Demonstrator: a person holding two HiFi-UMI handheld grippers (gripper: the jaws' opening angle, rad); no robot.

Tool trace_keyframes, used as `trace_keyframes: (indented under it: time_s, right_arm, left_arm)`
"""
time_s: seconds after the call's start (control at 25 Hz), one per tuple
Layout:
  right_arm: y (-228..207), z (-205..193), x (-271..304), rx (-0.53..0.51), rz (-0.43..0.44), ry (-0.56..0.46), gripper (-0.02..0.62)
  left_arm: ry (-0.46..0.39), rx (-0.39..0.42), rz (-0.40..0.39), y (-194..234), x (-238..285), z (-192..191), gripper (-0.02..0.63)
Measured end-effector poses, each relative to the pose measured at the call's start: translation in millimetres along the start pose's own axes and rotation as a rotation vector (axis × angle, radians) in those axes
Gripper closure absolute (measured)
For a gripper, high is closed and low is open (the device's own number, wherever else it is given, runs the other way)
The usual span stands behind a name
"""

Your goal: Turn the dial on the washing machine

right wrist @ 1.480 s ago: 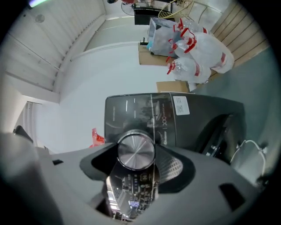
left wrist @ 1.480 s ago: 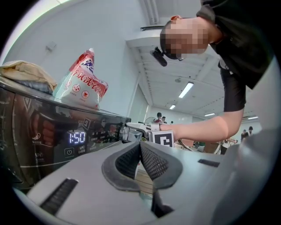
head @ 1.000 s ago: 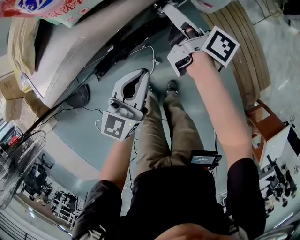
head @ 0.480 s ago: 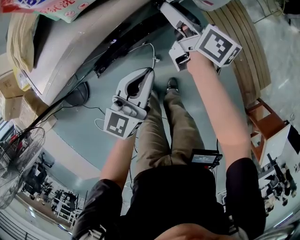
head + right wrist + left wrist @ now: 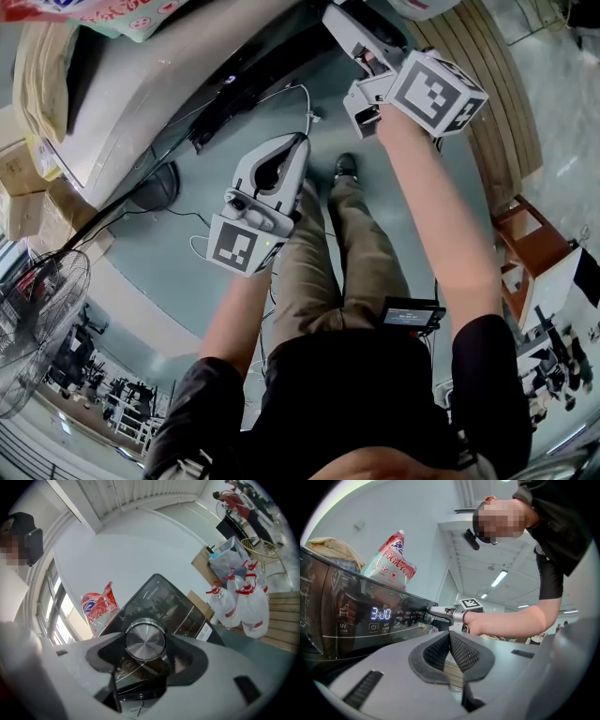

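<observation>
A: Since the left gripper (image 5: 296, 145) hangs closest to the person's body, how do its jaws stand?

B: Pressed together. The two ribbed pads (image 5: 461, 651) meet along one seam. It is held out above the person's legs (image 5: 323, 253) and the grey-green floor (image 5: 159, 262), aimed toward the machine but apart from it.

A: And the other claw?

B: The right gripper (image 5: 146, 644) is farther out, at the end of a stretched arm, up against the washing machine (image 5: 150, 94). Its jaws pinch the dial (image 5: 145, 637), with a dark pad against the rim on either side.

A: Where exactly does that dial sit?

B: It sits on the glossy black control panel (image 5: 171, 599) on the machine's front. It is a round knob with a brushed silver face and a bright ring, and it points straight into the right gripper view. The left gripper view shows the same panel from the side. There, a display (image 5: 380, 614) with lit white digits sits left of the spot where the right gripper reaches in.

A: Anything on the machine?

B: A red, white and blue bag (image 5: 96, 609) stands on its top, above the panel.

A: And beyond that?

B: Clear spray bottles (image 5: 243, 604) with red triggers are clustered to one side of the machine, next to a slatted wooden platform (image 5: 502, 103). On the other side, cardboard boxes (image 5: 17, 202) are stacked, and a wire-caged fan (image 5: 33, 328) stands near them at the edge of the head view.
</observation>
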State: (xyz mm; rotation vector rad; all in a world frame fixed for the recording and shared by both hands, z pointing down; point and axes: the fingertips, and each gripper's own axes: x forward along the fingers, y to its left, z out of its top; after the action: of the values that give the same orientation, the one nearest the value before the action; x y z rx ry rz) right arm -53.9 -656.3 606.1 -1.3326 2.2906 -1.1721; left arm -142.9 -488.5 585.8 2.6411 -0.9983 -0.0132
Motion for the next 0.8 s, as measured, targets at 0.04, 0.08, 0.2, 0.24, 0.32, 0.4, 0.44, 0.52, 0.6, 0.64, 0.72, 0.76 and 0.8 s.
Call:
trace_keyframes:
  time_s: [0.04, 0.08, 0.2, 0.24, 0.32, 0.4, 0.44, 0.52, 0.6, 0.64, 0.72, 0.76, 0.8]
  right_arm:
    - [0.0, 0.1, 0.1, -0.011, -0.002, 0.000, 0.322]
    - [0.1, 0.3, 0.2, -0.021, -0.004, -0.001, 0.322]
    - [0.6, 0.4, 0.4, -0.074, -0.014, 0.002, 0.322]
    - [0.8, 0.1, 0.5, -0.101, -0.018, 0.006, 0.322]
    - [2.0, 0.7, 0.6, -0.156, -0.024, 0.013, 0.322]
    - [3.5, 1.9, 0.7, -0.193, -0.025, 0.016, 0.322]
    - [3.6, 1.9, 0.7, -0.197, -0.025, 0.017, 0.322]
    - [3.3, 1.8, 0.5, -0.194, -0.024, 0.016, 0.322]
    - [2.6, 1.5, 0.1, -0.193, -0.025, 0.014, 0.322]
    - [2.4, 1.4, -0.3, -0.198, -0.027, 0.013, 0.322]
    - [2.9, 1.8, -1.1, -0.217, -0.032, 0.009, 0.322]
    - [3.0, 1.9, -1.4, -0.223, -0.034, 0.006, 0.322]
    - [3.3, 2.2, -1.9, -0.228, -0.035, 0.003, 0.321]
  left_arm:
    - [0.000, 0.000, 0.000, 0.2, -0.1, -0.2, 0.611]
    - [0.001, -0.001, 0.001, 0.4, -0.1, -0.5, 0.611]
    - [0.004, -0.004, 0.004, 0.9, -0.1, -2.1, 0.611]
    - [0.006, -0.005, 0.004, 0.9, -0.4, -3.0, 0.611]
    - [0.009, -0.008, 0.003, 0.4, -0.7, -4.2, 0.611]
    - [0.010, -0.012, 0.003, 0.1, -0.7, -4.4, 0.611]
    - [0.011, -0.014, 0.003, 0.2, -0.7, -4.3, 0.611]
    - [0.002, -0.020, 0.000, -0.3, 0.2, -1.8, 0.611]
    - [-0.006, -0.023, -0.003, -0.8, 1.1, 0.2, 0.611]
    - [0.001, -0.020, 0.000, -0.5, 0.6, -1.4, 0.611]
    - [0.008, -0.017, 0.003, -0.9, -0.1, -3.2, 0.611]
    - [0.004, -0.019, 0.000, -1.9, 0.2, -2.3, 0.611]
    - [0.001, -0.019, -0.002, -2.8, 0.3, -1.6, 0.611]
